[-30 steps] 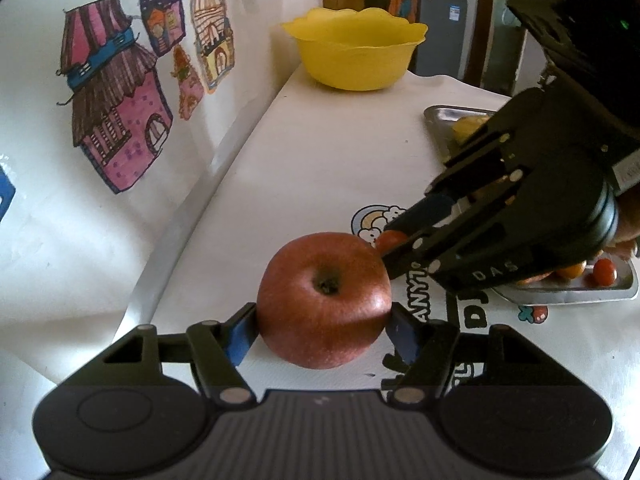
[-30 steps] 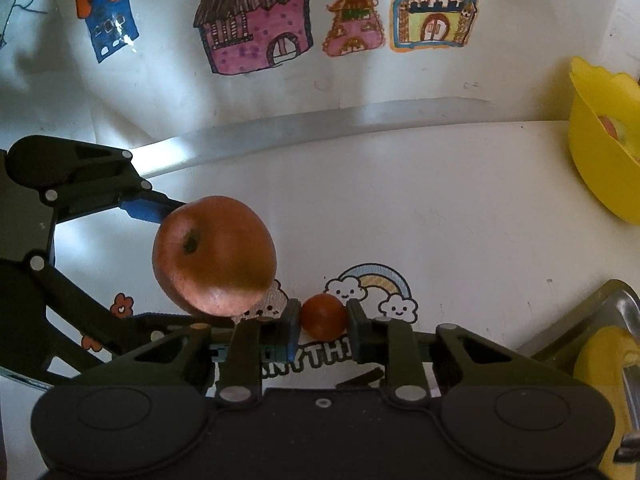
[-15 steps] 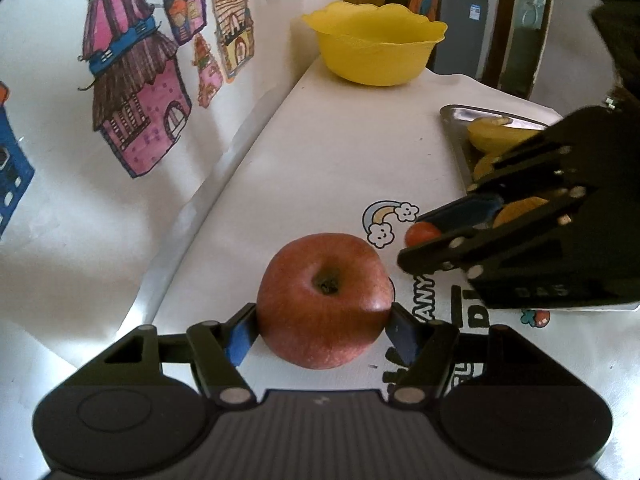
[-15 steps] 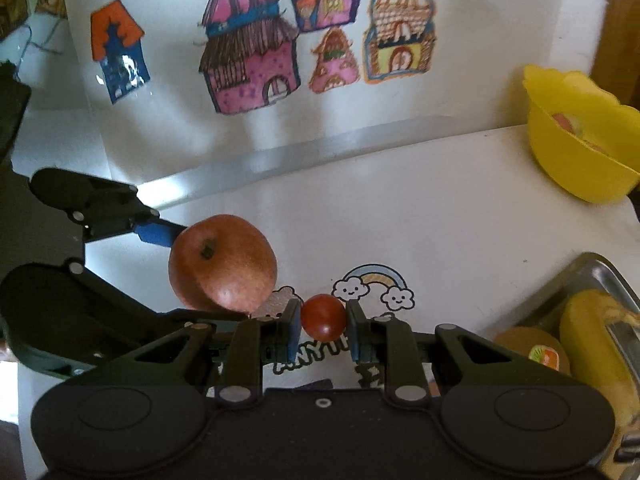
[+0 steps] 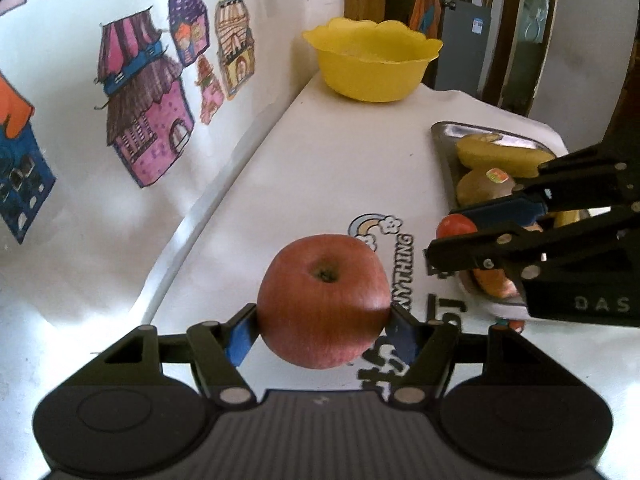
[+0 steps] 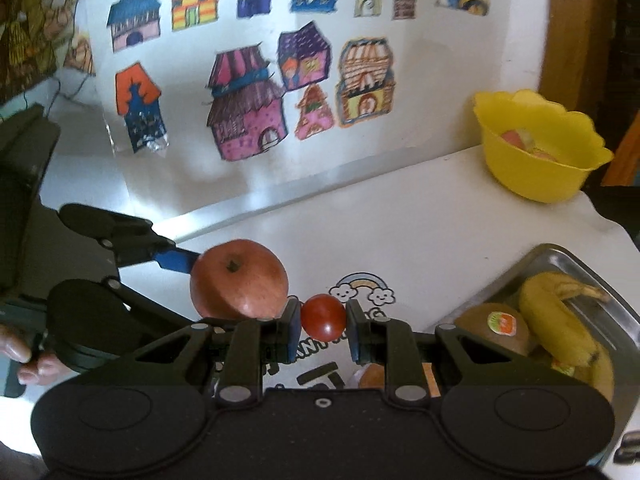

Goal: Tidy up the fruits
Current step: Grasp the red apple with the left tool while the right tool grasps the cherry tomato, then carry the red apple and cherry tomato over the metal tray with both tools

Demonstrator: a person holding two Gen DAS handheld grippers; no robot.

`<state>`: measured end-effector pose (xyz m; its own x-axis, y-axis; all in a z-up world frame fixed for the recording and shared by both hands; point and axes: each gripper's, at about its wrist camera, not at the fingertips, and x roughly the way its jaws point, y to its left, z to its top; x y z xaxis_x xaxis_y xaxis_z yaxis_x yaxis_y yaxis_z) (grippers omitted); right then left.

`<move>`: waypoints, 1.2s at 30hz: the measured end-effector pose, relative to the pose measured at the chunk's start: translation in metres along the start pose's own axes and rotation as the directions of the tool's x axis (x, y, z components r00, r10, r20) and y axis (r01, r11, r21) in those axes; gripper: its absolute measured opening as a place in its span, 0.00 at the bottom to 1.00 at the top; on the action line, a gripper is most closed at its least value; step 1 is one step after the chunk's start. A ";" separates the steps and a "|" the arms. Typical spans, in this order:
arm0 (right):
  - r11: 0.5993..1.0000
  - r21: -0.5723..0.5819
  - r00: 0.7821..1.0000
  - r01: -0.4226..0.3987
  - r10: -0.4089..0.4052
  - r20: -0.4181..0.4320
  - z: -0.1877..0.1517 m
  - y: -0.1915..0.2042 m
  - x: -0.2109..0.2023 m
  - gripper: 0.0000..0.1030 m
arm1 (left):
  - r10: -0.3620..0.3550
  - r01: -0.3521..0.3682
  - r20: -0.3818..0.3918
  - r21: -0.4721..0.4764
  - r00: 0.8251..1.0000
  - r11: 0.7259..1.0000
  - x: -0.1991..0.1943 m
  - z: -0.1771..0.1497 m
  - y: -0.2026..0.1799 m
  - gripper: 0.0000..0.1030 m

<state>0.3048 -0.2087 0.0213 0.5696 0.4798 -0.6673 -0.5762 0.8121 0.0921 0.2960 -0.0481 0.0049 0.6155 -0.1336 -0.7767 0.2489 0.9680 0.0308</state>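
My left gripper [image 5: 323, 326] is shut on a red apple [image 5: 323, 300] and holds it above the white table; the apple also shows in the right wrist view [image 6: 238, 280]. My right gripper [image 6: 323, 322] is shut on a small red cherry tomato [image 6: 323, 317], also held above the table, to the right of the apple; the tomato shows in the left wrist view [image 5: 455, 226]. A yellow bowl [image 5: 372, 66] with some fruit pieces stands at the table's far end; it also shows in the right wrist view [image 6: 536, 146].
A metal tray [image 6: 568, 258] at the right holds a banana [image 6: 560, 316], a kiwi [image 6: 494, 330] with a sticker, and orange fruit. A wall with house drawings [image 5: 140, 112] runs along the table's left side. The cloth carries a rainbow print [image 5: 370, 224].
Both grippers have risen and pulled back, each keeping its fruit. The right gripper has drifted toward the tray, away from the apple.
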 end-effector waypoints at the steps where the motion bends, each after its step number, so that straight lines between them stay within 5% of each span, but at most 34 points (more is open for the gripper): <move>1: 1.000 0.006 1.000 0.006 -0.006 0.005 -0.002 -0.001 -0.004 0.24 | -0.002 0.002 0.001 0.003 1.000 1.000 -0.001 0.000 -0.002 0.70; 26: 0.934 0.240 0.961 0.264 -0.275 0.013 -0.062 -0.073 -0.084 0.24 | -0.152 0.138 0.130 0.109 0.980 0.984 -0.006 0.055 -0.090 0.70; 36: 0.905 0.302 0.952 0.299 -0.306 -0.026 -0.093 -0.095 -0.092 0.24 | -0.219 0.196 0.133 0.168 0.967 0.966 0.005 0.062 -0.135 0.70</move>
<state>0.2525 -0.3604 0.0055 0.7031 0.2000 -0.6823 -0.1741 0.9788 0.1075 0.3120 -0.1925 0.0354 0.6398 -0.3694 -0.6739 0.4870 0.8733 -0.0163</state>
